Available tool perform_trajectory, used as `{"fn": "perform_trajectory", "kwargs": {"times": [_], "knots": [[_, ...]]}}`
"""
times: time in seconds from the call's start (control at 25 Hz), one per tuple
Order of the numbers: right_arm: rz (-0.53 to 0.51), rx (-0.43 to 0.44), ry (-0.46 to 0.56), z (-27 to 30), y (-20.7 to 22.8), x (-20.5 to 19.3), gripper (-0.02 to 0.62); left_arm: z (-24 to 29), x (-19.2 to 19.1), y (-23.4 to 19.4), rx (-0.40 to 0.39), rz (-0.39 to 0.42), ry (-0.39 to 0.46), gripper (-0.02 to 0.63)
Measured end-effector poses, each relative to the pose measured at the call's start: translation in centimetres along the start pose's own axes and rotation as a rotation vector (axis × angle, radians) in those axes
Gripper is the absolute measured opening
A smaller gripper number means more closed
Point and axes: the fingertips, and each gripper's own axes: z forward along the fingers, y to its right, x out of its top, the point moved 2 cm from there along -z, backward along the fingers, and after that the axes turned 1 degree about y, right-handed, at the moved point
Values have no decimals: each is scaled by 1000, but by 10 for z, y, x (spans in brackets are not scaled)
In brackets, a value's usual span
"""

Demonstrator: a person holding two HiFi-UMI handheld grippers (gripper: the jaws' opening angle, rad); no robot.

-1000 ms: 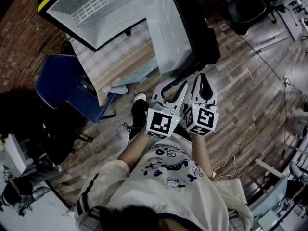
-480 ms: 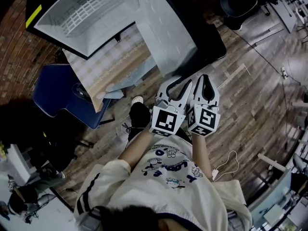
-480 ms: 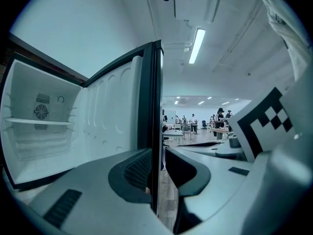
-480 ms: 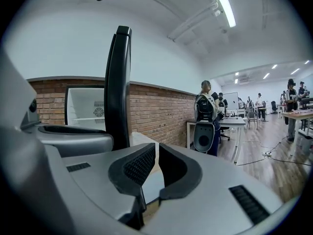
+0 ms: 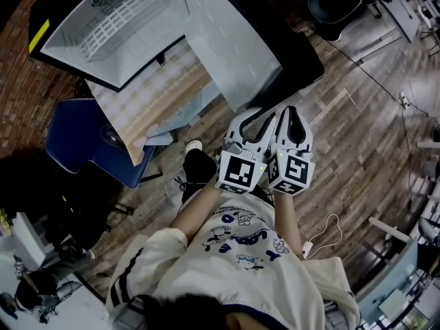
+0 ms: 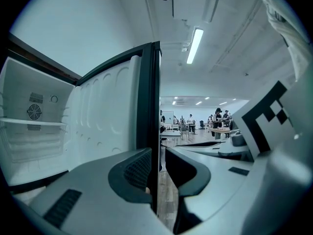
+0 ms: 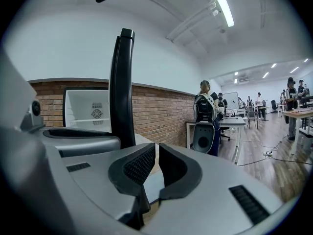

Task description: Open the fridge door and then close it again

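ok so here's where I'm at: the black fridge with the white lining (image 5: 103, 33) sits far left on a table under a pale checked cloth (image 5: 161, 88), and it's wide open. Its door, black outside and moulded white plastic inside (image 5: 234, 53), swings out toward me, and its free edge ends right at my left gripper (image 5: 253, 119)

My left fingers are partway apart, not wide. In the left gripper view the thin black edge of the door runs straight down into the gap between them. The left finger (image 6: 137, 168) sits right up against the door's white side, and I can't tell if it actually touches. On the other side a strip of wooden plank floor (image 6: 166, 197) shows between the edge and the right finger (image 6: 186, 168). So I'm not clamped on it, the door edge just stands between my open fingers

My right gripper (image 5: 292, 113) is just beside the left one, on its right, pointing the same way. Its ribbed black pads (image 7: 139, 164) are pretty much together, only a thin slit between them and nothing in it. The door's black edge stands upright just left of them in the right gripper view

A dark blue chair (image 5: 82, 136) is parked at the near left side of the table
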Motion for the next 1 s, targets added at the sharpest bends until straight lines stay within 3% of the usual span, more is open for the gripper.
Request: {"fn": "perform_trajectory", "kwargs": {"times": [0.6,1.0], "knots": [[-20,66,1,19,6,2,43,5,0,4,-4,12,-4,97],[-39,240,-21,29,-1,0,43,6,0,9,8,24,-11,97]]}}
